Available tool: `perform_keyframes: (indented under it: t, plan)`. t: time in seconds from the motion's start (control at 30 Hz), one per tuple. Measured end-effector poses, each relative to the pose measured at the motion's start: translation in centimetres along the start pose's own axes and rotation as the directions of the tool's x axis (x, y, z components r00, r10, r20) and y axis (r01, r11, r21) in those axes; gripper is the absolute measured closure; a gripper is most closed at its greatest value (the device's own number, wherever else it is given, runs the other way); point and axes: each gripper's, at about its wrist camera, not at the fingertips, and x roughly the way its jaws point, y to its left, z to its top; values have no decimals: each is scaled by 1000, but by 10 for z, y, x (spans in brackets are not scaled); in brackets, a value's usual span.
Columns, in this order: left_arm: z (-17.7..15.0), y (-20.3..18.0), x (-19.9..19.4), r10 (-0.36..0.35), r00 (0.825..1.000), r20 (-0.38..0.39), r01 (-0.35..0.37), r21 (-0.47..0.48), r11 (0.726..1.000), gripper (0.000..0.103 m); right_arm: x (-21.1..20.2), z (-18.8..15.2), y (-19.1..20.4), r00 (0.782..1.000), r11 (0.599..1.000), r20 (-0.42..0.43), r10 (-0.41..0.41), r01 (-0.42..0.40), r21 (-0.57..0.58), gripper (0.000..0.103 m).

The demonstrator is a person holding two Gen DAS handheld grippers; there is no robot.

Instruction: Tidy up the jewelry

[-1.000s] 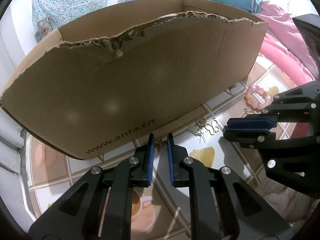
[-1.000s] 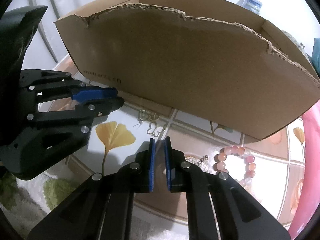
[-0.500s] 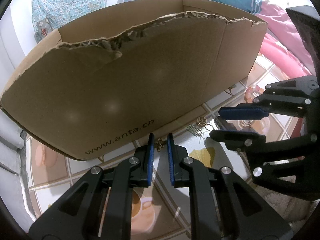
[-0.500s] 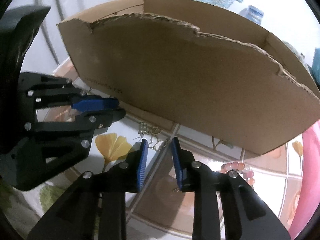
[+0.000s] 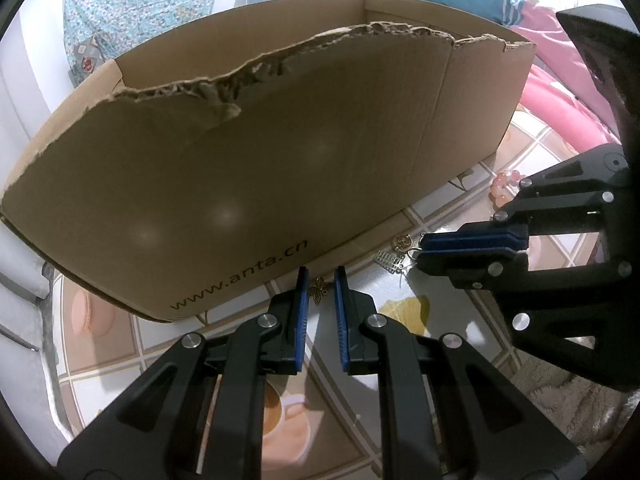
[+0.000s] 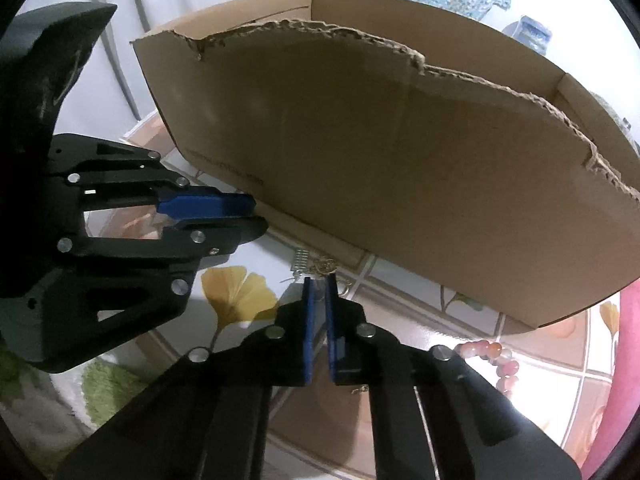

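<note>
Left wrist view: the left gripper (image 5: 320, 280) points down at a patterned tabletop (image 5: 440, 216), jaws a narrow gap apart. A small bronze butterfly charm (image 5: 320, 290) lies on the table in line with that gap, near the fingertips; the pads do not press it. Just behind it stands a torn cardboard box (image 5: 260, 160), printed "www.anta.cn" low on its near wall.

To the right, the right gripper (image 5: 424, 246) reaches in sideways, blue pads together. Its tip sits at a small cluster of jewelry at the foot of the box: a round gold pendant (image 5: 402, 242) and a ridged silver piece (image 5: 388, 259). A pink bead bracelet (image 5: 506, 186) lies further right, partly hidden behind the right gripper's frame. Pink fabric (image 5: 560, 100) lies beyond it.

Right wrist view: the right gripper (image 6: 320, 284) has just been closing and now shows only a thin slit between its pads. Fine wire from a silver earring (image 6: 344, 286) runs at the fingertips; whether it is pinched I cannot tell. The ridged silver piece (image 6: 300, 259) and round pendant (image 6: 326, 266) lie just ahead of the tips, close to the box wall (image 6: 400, 160). The left gripper (image 6: 252, 216) shows at left, over a yellow ginkgo leaf print (image 6: 236, 292). The bracelet (image 6: 492, 354) lies at lower right, well apart from the cluster.
</note>
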Motion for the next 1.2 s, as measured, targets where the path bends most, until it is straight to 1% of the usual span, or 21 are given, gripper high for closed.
perform_keyframes:
  t: [0.13, 0.27, 0.37, 0.43, 0.47, 0.5, 0.53, 0.67, 0.7, 0.87, 0.9, 0.97, 1.0, 1.2]
  plan:
    - [0, 0, 0, 0, 1000, 0, 0, 1, 1000, 91, -8, -2, -2, 1000, 1000, 4, 17, -17, 15, 98]
    - [0, 1, 0, -1, 1000, 0, 1, 0, 1000, 91, -14, 1, -7, 1000, 1000, 12, 15, -15, 21, 98]
    - [0, 2, 0, -6, 1000, 2, 6, -2, 1000, 91, -14, 4, -10, 1000, 999, 11, 17, -17, 43, 95]
    - [0, 3, -2, -10, 1000, 4, 10, -3, 1000, 91, -13, 6, -11, 1000, 999, 11, 7, -8, 40, 83]
    - [0, 4, -2, -11, 1000, 5, 11, -1, 1000, 91, -20, 4, -14, 1000, 999, 17, 2, -3, 33, 80]
    - [0, 4, -2, -11, 1000, 4, 11, 2, 1000, 91, -22, 4, -13, 1000, 1000, 23, -1, 1, 19, 75]
    - [-1, 4, -2, -13, 1000, 3, 13, 5, 1000, 91, -22, 4, -13, 1000, 1000, 26, -6, 6, 9, 73]
    - [-1, 5, -1, -13, 1000, -1, 13, 11, 1000, 91, -17, 3, -14, 1000, 999, 6, -3, 3, -37, 72]
    - [-1, 4, -1, -12, 1000, -2, 12, 11, 1000, 91, -13, 3, -13, 1000, 998, 6, 5, -4, -56, 72]
    - [-1, 3, 0, -5, 1000, -4, 5, 16, 1000, 91, -15, 4, -19, 999, 993, -15, 46, -47, -111, 73]
    - [0, 3, 0, -6, 1000, -4, 6, 16, 1000, 91, -15, 4, -19, 999, 991, -17, 46, -48, -127, 74]
    - [0, 2, 0, -4, 1000, -4, 4, 17, 1000, 91, -16, 5, -18, 999, 989, -19, 50, -52, -142, 80]
    - [0, 2, 0, -2, 1000, -4, 3, 18, 1000, 91, -16, 5, -19, 998, 988, -20, 57, -59, -143, 85]
    - [0, 0, 2, 0, 1000, -5, 0, 20, 1000, 91, -19, 5, -21, 998, 989, -17, 67, -69, -132, 86]
